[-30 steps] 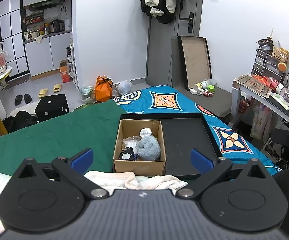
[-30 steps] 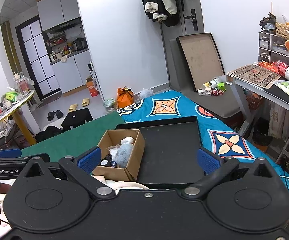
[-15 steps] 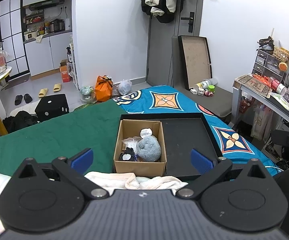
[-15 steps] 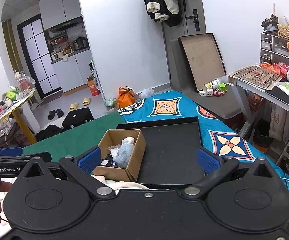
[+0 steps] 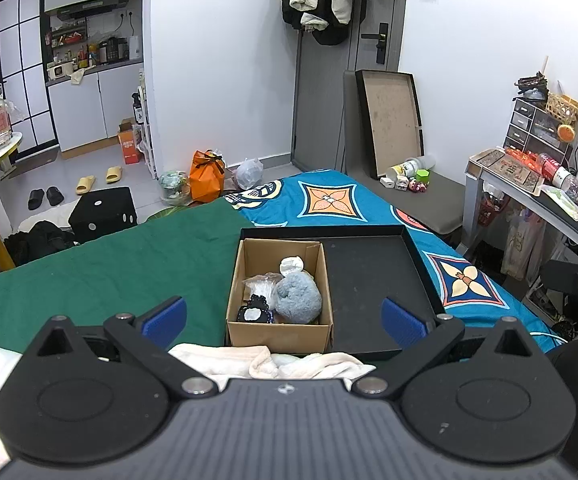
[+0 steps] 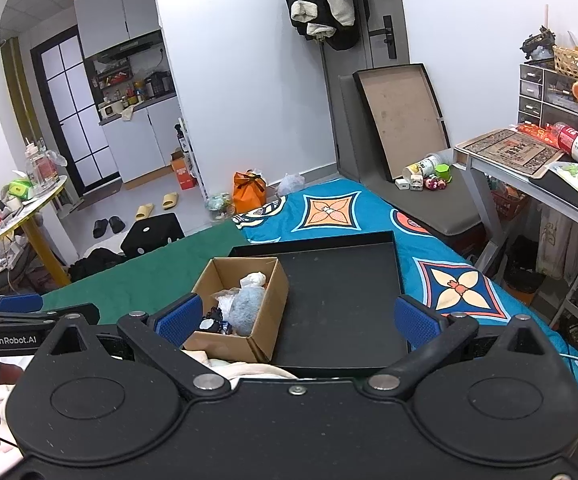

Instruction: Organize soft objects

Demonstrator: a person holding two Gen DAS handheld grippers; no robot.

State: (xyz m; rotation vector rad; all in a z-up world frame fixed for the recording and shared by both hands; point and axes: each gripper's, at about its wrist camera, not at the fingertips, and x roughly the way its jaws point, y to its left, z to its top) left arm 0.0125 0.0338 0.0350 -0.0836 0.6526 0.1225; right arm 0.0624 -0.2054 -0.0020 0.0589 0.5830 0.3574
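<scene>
The soft stuff is sitting in a cardboard box [image 5: 279, 292] in the middle of the left wrist view: a fuzzy grey-blue plush [image 5: 299, 298] at the near right corner, a small black and white thing [image 5: 253, 311] touching its left side, a crinkly clear bag [image 5: 261, 286] behind that, and a white bundle [image 5: 291, 266] toward the back. The box is resting in the left part of a black tray [image 5: 373, 276], and the rest of the tray is showing nothing but bare bottom. A cream towel [image 5: 273, 362] is lying bunched just below the box, at the lower middle of the frame. Both the left gripper [image 5: 284, 316] and the right gripper [image 6: 296, 316] are hanging wide apart with nothing between the pads, lined up on the box. Honestly this is fitting two stages: items about to come out onto the tray, or everything already packed in. So I'm not calling a next move.
</scene>
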